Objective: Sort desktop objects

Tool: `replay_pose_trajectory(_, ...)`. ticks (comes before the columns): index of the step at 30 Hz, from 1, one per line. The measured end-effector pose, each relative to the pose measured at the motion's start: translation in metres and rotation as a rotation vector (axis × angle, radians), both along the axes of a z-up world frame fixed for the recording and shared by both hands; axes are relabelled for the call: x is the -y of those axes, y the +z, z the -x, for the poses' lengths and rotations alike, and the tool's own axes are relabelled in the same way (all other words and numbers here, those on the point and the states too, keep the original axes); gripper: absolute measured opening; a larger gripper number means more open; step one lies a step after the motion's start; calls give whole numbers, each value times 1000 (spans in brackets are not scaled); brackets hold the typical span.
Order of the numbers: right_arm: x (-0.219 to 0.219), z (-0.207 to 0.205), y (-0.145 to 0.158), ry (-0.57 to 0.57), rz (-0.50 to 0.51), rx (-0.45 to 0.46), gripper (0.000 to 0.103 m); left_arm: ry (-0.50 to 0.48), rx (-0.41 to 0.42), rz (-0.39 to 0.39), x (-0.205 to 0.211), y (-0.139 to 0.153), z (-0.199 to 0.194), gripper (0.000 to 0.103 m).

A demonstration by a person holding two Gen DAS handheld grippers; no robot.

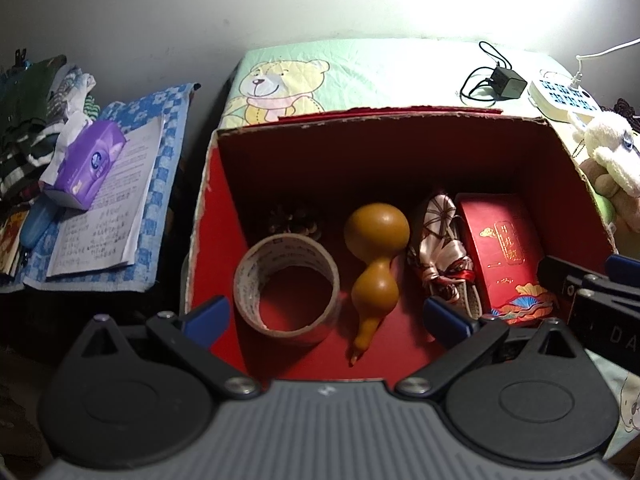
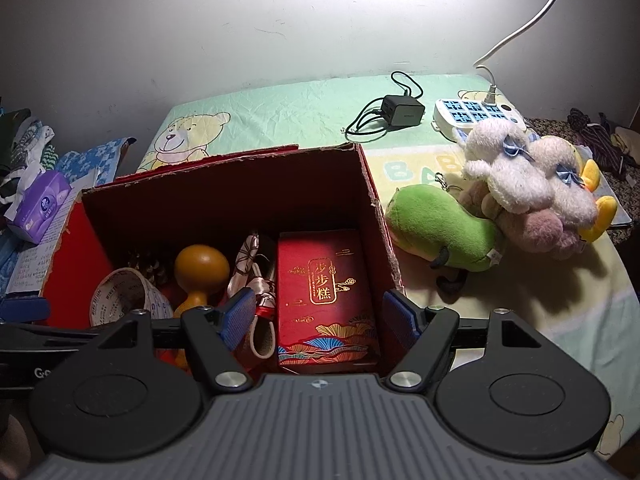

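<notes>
Far to the left, off the counter, a purple tissue pack lies on a printed sheet over a blue checked cloth; the print is too small to read. Next comes the red cardboard box, standing on the bear-print cloth of the counter. It already holds, left to right, a tape roll with tiny unreadable lettering on its core, a pine cone behind it, a yellow gourd, a patterned silk scarf and a red gift box whose gold label reads 步步糕.

Both tongs hover at the box's near edge, and both are released and empty: the left tongs spread over the tape roll and gourd, the right tongs over the gift box.

Right of the box, on the counter, the things apparently still to sort lie in a heap: a green plush touching a white plush and a pink-brown one, with a yellow toy behind. Farther back are a black charger with its cable and a white power strip with one cord plugged in.

Risks, as I judge them: the plush toys are tangled, so lifting one may drag another off the counter. Pulling the charger's cable could tug the power strip. The two tongs are close enough to knock together, and the box is getting full.
</notes>
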State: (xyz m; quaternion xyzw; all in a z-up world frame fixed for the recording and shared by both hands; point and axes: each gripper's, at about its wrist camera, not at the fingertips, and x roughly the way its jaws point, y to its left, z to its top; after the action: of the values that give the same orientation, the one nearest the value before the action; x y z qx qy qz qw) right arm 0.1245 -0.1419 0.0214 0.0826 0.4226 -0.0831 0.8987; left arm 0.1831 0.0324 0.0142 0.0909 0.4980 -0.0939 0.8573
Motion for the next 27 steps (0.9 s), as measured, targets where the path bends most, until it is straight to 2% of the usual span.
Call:
replay_pose_trajectory(6,0,-2,-4,27,-16,-3,72,11,-11,-12,1,-5,-5,103)
replay_pose_trajectory(11,2,-8,-8,24,-22,-20,66,16,-24,-12,1,-10,-10,103)
replay_pose_trajectory(27,3,-16,-17,44,-47,-63,65,15,-50,-27,3,-20,-18,103)
